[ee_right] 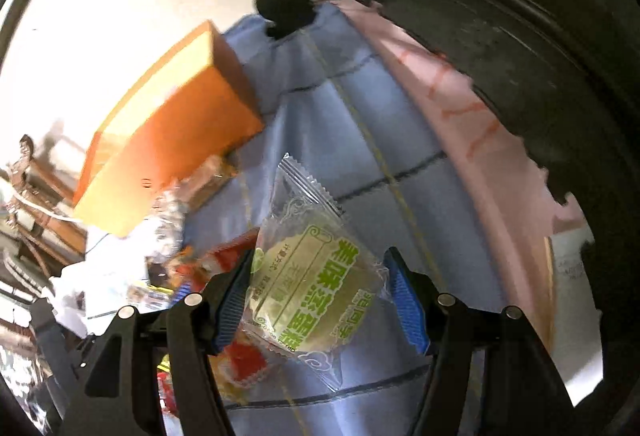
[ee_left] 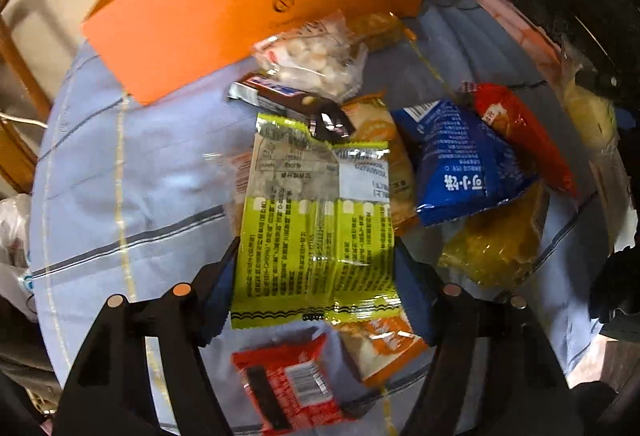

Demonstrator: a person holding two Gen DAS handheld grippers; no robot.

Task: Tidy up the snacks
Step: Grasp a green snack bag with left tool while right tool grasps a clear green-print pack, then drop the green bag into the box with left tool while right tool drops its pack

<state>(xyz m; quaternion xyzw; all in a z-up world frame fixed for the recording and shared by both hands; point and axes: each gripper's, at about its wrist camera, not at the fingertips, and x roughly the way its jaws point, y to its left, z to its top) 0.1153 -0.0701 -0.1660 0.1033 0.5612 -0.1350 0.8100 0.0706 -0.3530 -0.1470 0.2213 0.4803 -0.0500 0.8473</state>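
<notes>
Your left claw (ee_left: pixel 316 276) grips the lime-green snack packet (ee_left: pixel 316 220) between its blue pads, above the pile on the blue checked cloth (ee_left: pixel 132 172). A blue bag (ee_left: pixel 460 164) lies at 2 o'clock from it, the orange box (ee_left: pixel 240 12) at 11. Your right claw (ee_right: pixel 320 296) holds a clear-wrapped green pastry (ee_right: pixel 316 288); the orange box sits at its 10 o'clock.

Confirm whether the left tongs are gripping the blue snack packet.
No: the left tongs straddle the lime-green snack packet, while the blue snack packet lies apart to its right on the light blue cloth.
</notes>
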